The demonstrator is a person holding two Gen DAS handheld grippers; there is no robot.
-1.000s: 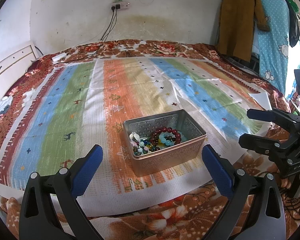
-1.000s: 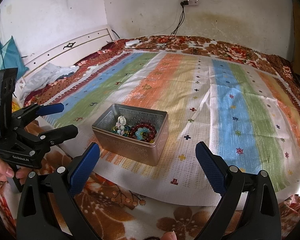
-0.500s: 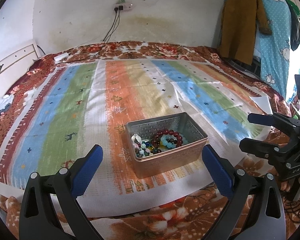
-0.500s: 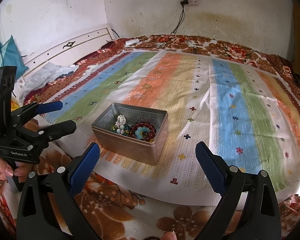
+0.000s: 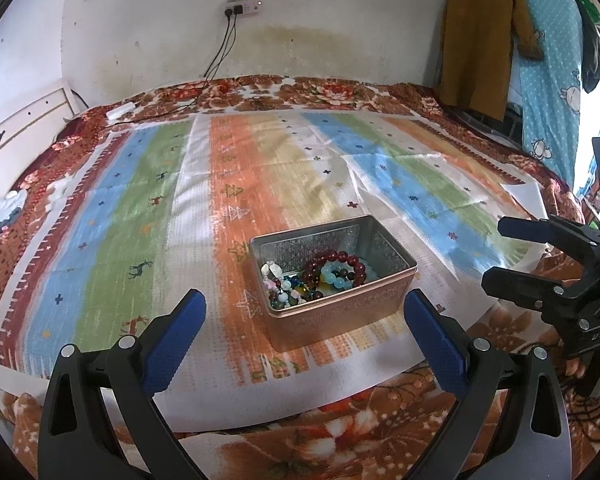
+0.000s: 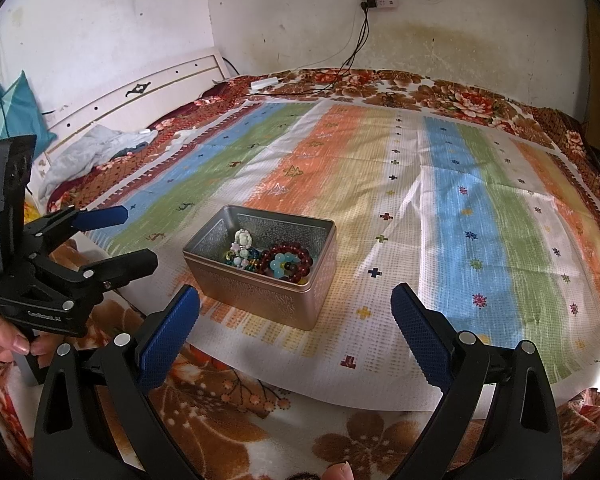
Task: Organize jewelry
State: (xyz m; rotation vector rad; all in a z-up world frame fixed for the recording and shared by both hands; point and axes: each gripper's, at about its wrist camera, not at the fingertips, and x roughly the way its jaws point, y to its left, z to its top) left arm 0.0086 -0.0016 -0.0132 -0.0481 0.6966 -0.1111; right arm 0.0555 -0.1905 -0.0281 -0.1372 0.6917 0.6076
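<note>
1. A bed covered by a floral blanket [image 5: 340,444] fills both views, lying beneath and ahead of both pairs of fingers.
2. A striped mat [image 5: 148,200] in blue, green, orange and white is spread on the blanket; its near edge runs just under the fingertips of both grippers.
3. The left gripper [image 5: 304,320] is spread wide with nothing between its blue pads [image 5: 176,340]. In the right wrist view it shows at the left side [image 6: 136,236], also parted, with a hand [image 6: 4,344] on its grip.
4. The right gripper [image 6: 296,316] is likewise released, its blue pads [image 6: 420,332] far apart and bare. In the left wrist view it sits at the right edge [image 5: 496,252].
5. An embossed metal tin [image 5: 340,316] stands on the mat's orange stripe, lidless, just ahead of the gap between the left fingers and a little toward the right finger. From the right gripper it lies ahead of the left finger [image 6: 260,296]. No finger touches it.
6. Inside the tin, a dark red bead bracelet [image 5: 336,260] lies toward the far right corner as the left fingers see it.
7. A pale turquoise bead bracelet [image 5: 336,278] rests within the red ring.
8. A heap of mixed small beads [image 5: 286,290] sits to the left of both bracelets, with a whitish carved charm [image 6: 242,238] on top.
</note>
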